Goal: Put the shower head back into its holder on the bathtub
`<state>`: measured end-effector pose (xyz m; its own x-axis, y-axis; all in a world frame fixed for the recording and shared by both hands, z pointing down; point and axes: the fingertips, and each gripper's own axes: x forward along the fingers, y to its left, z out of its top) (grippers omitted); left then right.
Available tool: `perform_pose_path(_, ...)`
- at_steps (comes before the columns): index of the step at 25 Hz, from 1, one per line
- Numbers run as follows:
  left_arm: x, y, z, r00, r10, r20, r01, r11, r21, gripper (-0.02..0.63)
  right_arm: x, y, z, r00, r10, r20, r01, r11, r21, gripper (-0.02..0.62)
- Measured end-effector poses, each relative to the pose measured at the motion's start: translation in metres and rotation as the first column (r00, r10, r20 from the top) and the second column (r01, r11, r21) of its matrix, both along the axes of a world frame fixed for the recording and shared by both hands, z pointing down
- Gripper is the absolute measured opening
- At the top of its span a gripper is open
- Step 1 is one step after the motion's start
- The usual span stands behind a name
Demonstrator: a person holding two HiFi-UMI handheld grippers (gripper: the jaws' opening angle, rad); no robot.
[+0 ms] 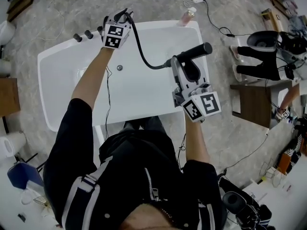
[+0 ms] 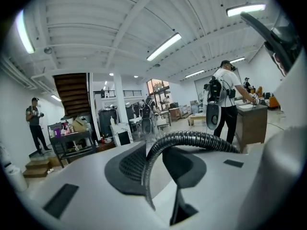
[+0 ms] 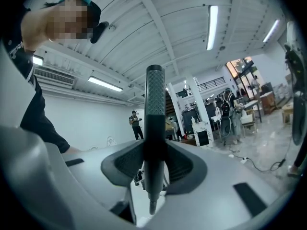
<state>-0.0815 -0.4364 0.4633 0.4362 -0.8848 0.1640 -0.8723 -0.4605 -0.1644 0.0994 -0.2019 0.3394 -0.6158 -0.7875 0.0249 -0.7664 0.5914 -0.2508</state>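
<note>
The dark shower head handle sticks out to the right above the white bathtub. My right gripper is shut on it, and in the right gripper view the handle stands upright, pinched between both pads. The ribbed black hose curves from the handle to the tub's far rim. There my left gripper has the hose between its jaws. The hose lies against the left pad, with a thin pale strip showing beside the other pad, so the jaws are slightly open around it.
Dark tap knobs stand on the far rim, left of my left gripper. A drain sits in the tub floor and a pink bottle on the far right corner. Cables cross the floor behind. A wooden stool stands to the right.
</note>
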Motion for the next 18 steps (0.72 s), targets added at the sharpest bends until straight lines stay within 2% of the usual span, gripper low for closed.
perform_pose_path(8,0.003,-0.008,0.032,1.0,0.004,-0.014,-0.006,0.993,-0.116,0.161,0.005,-0.004,0.007,1.0,0.007,0.001,-0.007,1.0,-0.013,0.144)
perform_pose_path(11,0.0,-0.007,0.01,0.999,0.007,-0.042,-0.009,0.999,-0.037,0.16,0.004,-0.005,0.009,1.0,0.005,0.002,-0.005,1.0,-0.019,0.144)
perform_pose_path(13,-0.003,-0.008,-0.008,0.995,0.005,-0.101,-0.004,1.0,0.013,0.155,0.002,-0.006,0.01,1.0,0.004,0.006,-0.003,1.0,-0.024,0.144)
perform_pose_path(14,-0.004,-0.009,-0.01,0.992,0.004,-0.128,-0.003,1.0,0.012,0.152,0.002,-0.007,0.01,1.0,0.003,0.009,-0.003,1.0,-0.026,0.144)
perform_pose_path(18,0.005,-0.015,0.016,0.987,0.037,-0.156,-0.059,0.989,-0.138,0.163,-0.003,-0.009,0.012,1.0,0.0,0.013,0.001,1.0,-0.03,0.143)
